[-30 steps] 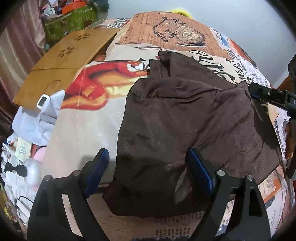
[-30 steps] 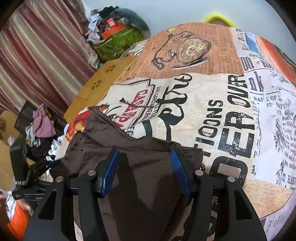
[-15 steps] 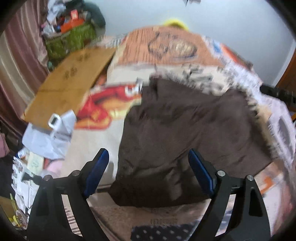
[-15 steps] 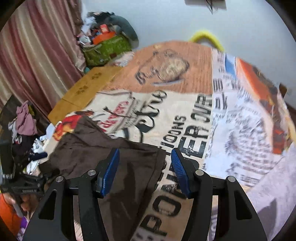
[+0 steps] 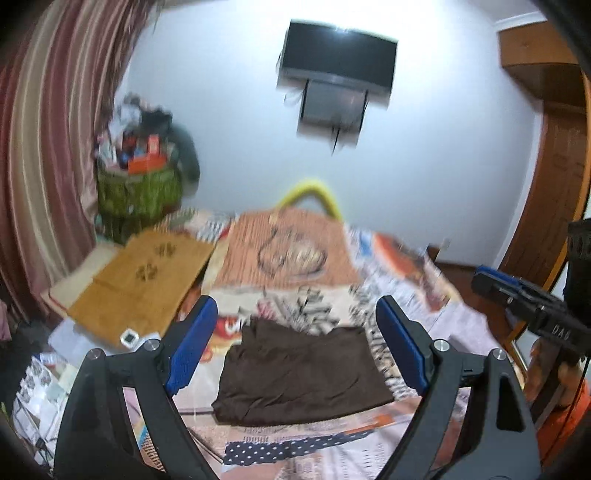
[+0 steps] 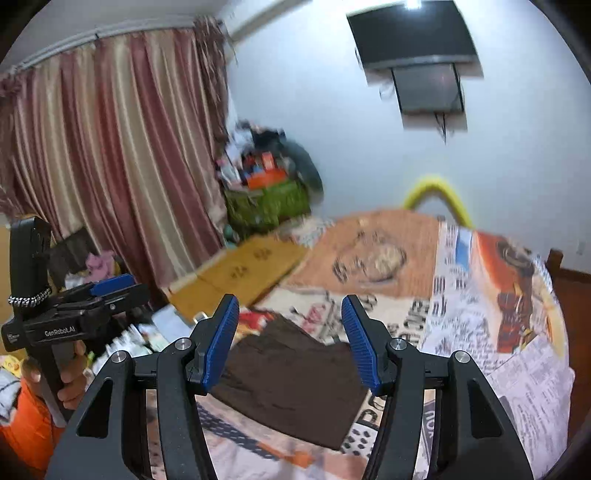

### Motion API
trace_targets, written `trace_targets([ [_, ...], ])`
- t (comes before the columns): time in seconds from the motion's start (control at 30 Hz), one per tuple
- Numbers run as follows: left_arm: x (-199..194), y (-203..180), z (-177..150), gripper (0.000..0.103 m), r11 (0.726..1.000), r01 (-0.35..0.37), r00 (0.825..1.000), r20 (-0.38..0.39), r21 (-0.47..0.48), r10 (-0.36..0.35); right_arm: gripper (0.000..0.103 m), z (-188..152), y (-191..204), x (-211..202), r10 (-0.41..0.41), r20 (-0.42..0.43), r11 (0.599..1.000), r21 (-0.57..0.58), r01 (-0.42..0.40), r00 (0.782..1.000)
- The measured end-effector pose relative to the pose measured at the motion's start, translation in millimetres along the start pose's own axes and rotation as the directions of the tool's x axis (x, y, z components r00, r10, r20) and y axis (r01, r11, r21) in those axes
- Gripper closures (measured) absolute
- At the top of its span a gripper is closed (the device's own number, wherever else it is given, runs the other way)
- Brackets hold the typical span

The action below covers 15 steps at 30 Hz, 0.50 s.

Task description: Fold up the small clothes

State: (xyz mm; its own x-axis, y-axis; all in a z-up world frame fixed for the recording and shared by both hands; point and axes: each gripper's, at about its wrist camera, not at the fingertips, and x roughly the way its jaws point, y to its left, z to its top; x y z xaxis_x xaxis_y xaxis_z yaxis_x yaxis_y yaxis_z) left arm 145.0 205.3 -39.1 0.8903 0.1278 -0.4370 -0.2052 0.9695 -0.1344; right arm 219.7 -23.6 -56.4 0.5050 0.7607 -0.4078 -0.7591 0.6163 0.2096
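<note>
Both grippers hang above the bed with nothing between their blue pads: the left gripper [image 5: 295, 343] has its jaws spread wide, and the right gripper [image 6: 290, 339] is likewise parted, clear of the cloth. One folded brown garment [image 5: 301, 373] lies flat on the newspaper-print bedspread [image 6: 517, 354], near its front edge, well below both tools. Beyond it a wooden lap table [image 5: 140, 277] rests at the bed's left side, and a dark TV [image 6: 413, 33] hangs on the wall.

Matt brown cloth garment [image 5: 301, 373] lies on a printed fabric bedspread [image 5: 406, 295] beside a smooth wooden board [image 5: 140, 284].
</note>
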Motion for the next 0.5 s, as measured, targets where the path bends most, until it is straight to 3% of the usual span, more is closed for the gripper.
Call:
trace_targets([
  [0.17,-54.8,-27.2,9.1,0.015,0.999,0.012,0.993,0.118,0.046,-0.017,0.049,3.0,24.7,-48.0,-0.001,0.118,1.0,-0.028,0.005,0.993],
  [0.37,-107.4,-51.2,-2.1,0.015,0.996,-0.008,0.975,0.222,0.086,-0.011,0.049,-6.8,52.5,-94.8,-0.035,0.23,0.996,-0.076,0.054,0.973],
  [0.5,-122.9,-54.0,-10.4,0.009,0.997,0.006,0.971,0.237,0.073,-0.023,0.037,-15.4,59.6,-108.9,-0.071,0.281,0.993,-0.073,0.094,0.957],
])
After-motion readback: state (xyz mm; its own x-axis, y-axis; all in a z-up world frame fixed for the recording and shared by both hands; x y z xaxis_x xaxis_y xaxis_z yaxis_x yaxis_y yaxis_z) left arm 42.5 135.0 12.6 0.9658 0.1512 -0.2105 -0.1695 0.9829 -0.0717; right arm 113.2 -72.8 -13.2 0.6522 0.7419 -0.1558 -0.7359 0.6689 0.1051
